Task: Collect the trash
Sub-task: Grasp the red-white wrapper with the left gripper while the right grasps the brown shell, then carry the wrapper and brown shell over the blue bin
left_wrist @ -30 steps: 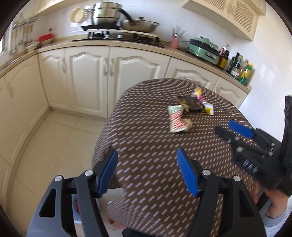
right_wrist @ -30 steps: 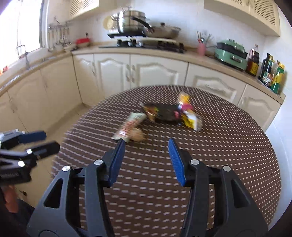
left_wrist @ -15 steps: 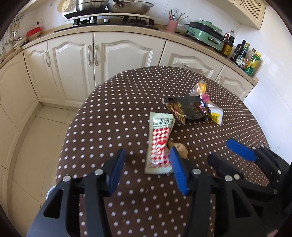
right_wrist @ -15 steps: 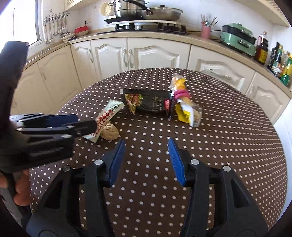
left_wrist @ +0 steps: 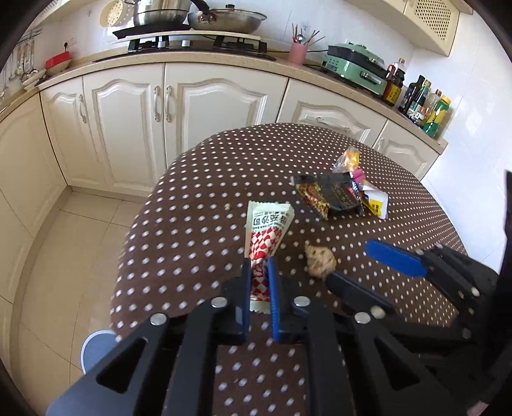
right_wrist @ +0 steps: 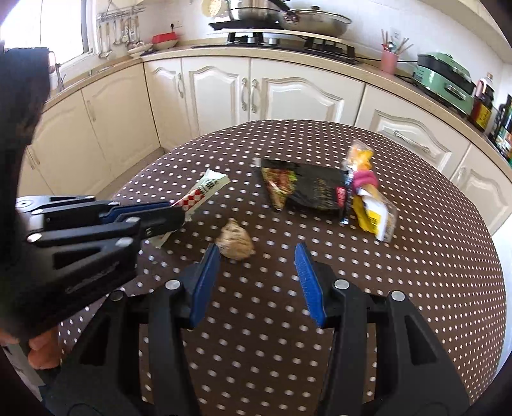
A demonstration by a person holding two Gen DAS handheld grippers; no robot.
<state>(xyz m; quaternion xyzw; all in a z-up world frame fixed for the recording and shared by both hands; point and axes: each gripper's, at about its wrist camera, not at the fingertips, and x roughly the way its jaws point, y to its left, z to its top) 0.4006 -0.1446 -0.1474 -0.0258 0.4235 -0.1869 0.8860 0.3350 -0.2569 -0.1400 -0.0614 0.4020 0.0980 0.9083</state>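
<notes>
My left gripper [left_wrist: 258, 272] is shut on the near end of a white and red checked sachet wrapper [left_wrist: 267, 228], which lies on the brown polka-dot table [left_wrist: 198, 230]. It also shows in the right wrist view [right_wrist: 204, 190]. A crumpled brown paper ball [right_wrist: 236, 240] sits just ahead of my open right gripper [right_wrist: 257, 256], close to its left finger. In the left wrist view the ball [left_wrist: 320, 260] lies right of the sachet. A black snack packet [right_wrist: 307, 188] and a yellow and pink wrapper [right_wrist: 368, 195] lie farther back.
Cream kitchen cabinets [left_wrist: 192, 105] run behind the table, with a stove and pans [left_wrist: 192, 19], a green appliance [left_wrist: 355, 62] and bottles [left_wrist: 425, 105] on the counter. A blue-rimmed bin [left_wrist: 96, 352] stands on the tiled floor by the table's left edge.
My left gripper has moved forward and closed on the near end of the checked sachet. My right gripper has advanced toward the paper ball and stays open.
</notes>
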